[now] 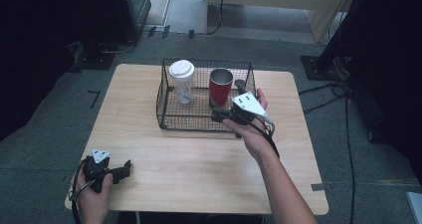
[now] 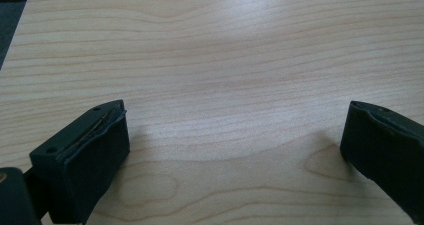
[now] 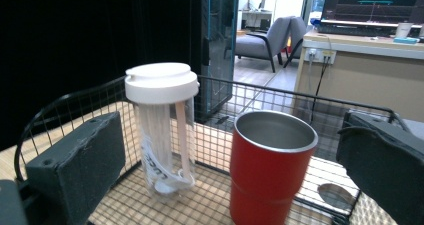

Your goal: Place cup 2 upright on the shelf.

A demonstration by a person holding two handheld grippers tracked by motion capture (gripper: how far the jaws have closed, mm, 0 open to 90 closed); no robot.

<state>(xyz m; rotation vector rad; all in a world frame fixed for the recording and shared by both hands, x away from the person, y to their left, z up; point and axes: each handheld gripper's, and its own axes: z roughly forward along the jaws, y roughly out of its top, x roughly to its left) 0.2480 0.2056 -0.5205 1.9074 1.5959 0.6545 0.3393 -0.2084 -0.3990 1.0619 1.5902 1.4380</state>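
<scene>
Right tongs [image 1: 222, 115] open, jaws spread wide, held at the near right side of the black wire basket [image 1: 169, 115] and aimed at the red tumbler [image 1: 220, 86]. In the right gripper view the tumbler [image 3: 270, 167] stands upright between the two jaws, touching neither; steel rim up, no lid. Tumbler sits inside the basket, right half. Clear bottle [image 1: 182, 82] with white lid stands upright in the left half, apart from the tumbler. Left tongs [image 1: 124, 168] open, gripping nothing, low over the bare wooden surface [image 1: 199, 164] at its near left corner, well apart from the basket.
</scene>
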